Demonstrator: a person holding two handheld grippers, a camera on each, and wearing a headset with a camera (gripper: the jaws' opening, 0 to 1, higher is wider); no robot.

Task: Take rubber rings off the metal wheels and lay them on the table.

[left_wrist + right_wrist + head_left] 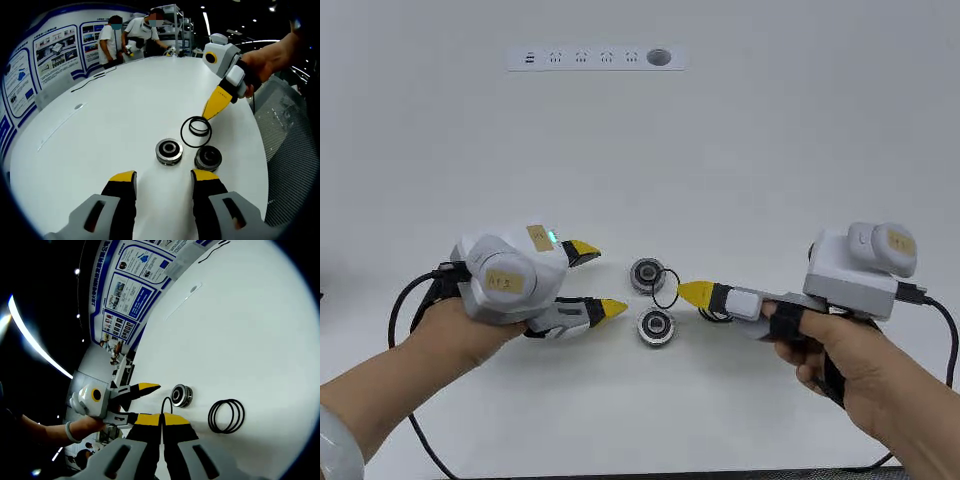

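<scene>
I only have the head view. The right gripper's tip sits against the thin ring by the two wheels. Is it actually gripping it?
Observer: Yes. In the right gripper view, the right gripper has its jaws shut, and an arc of the rubber ring comes up from between the tips.
Operator: And the dark loops under that gripper?
Observer: The left gripper view shows them as loose rings, overlapping and lying flat on the table, apart from the metal wheels.
</scene>
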